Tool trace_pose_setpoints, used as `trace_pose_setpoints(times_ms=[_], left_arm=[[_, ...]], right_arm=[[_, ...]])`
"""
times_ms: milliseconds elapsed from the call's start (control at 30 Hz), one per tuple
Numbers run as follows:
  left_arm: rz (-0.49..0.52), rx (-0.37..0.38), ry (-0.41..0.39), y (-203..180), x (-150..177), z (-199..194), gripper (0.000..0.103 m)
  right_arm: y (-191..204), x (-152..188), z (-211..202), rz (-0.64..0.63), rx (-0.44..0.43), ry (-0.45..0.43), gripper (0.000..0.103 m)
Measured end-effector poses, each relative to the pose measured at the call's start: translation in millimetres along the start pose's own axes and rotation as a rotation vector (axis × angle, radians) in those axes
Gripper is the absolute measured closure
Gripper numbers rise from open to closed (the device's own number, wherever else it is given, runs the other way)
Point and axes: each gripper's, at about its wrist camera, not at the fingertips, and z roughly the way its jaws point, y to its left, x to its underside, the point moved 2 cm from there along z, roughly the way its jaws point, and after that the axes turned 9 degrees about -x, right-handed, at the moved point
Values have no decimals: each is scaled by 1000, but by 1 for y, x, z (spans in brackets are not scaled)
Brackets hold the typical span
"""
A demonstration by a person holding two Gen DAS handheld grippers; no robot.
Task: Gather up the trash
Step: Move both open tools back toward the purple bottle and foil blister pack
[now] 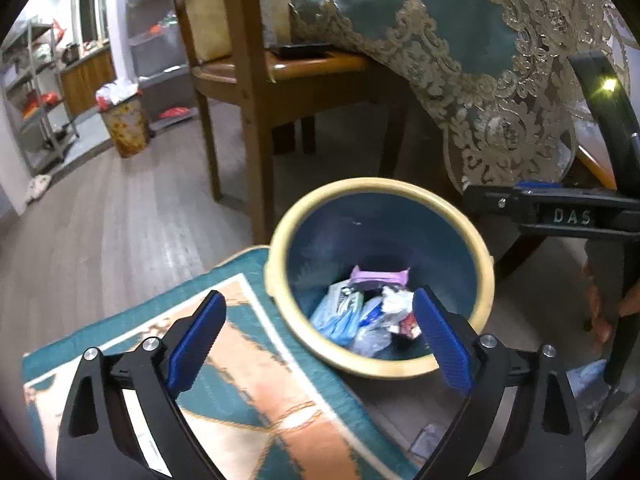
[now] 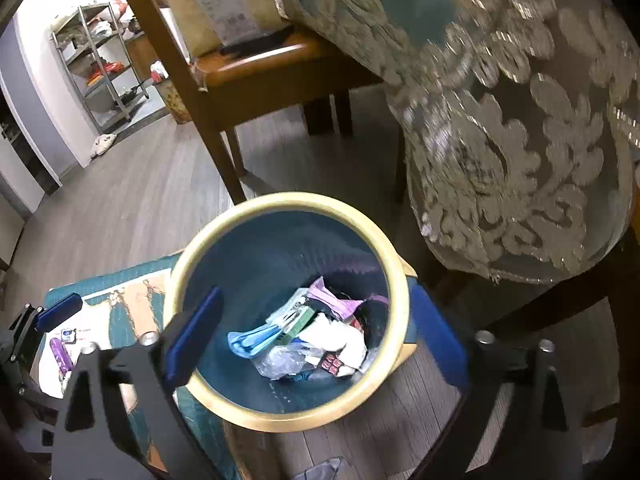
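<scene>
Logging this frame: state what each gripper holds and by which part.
Nothing is held. The left gripper and right gripper both stand open and empty above the trash bin, with the trash lying inside.

One teal bin (image 2: 288, 416), one patterned rug (image 1: 248, 380), one wooden chair (image 1: 248, 80), two tongs (image 1: 318, 344) (image 2: 316, 336).

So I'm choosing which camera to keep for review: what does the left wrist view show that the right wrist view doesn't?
Left wrist only: the right tool marked DAS, and a full patterned waste bin far back.
Right wrist only: a purple packet on white paper on the mat, and the left tool's blue pad.
Both: the blue round bin with a cream rim holding wrappers, a wooden chair, each tool open and empty.
</scene>
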Motion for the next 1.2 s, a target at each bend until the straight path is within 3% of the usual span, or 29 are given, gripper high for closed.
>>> trace_pose_setpoints(times_ms=[733, 1200], left_arm=[[-121, -115, -32, 108, 30, -71, 7], [-222, -249, 15, 198, 82, -100, 7]], right_arm=[[56, 2, -5, -45, -19, -2, 6], [150, 24, 8, -157, -148, 41, 6]])
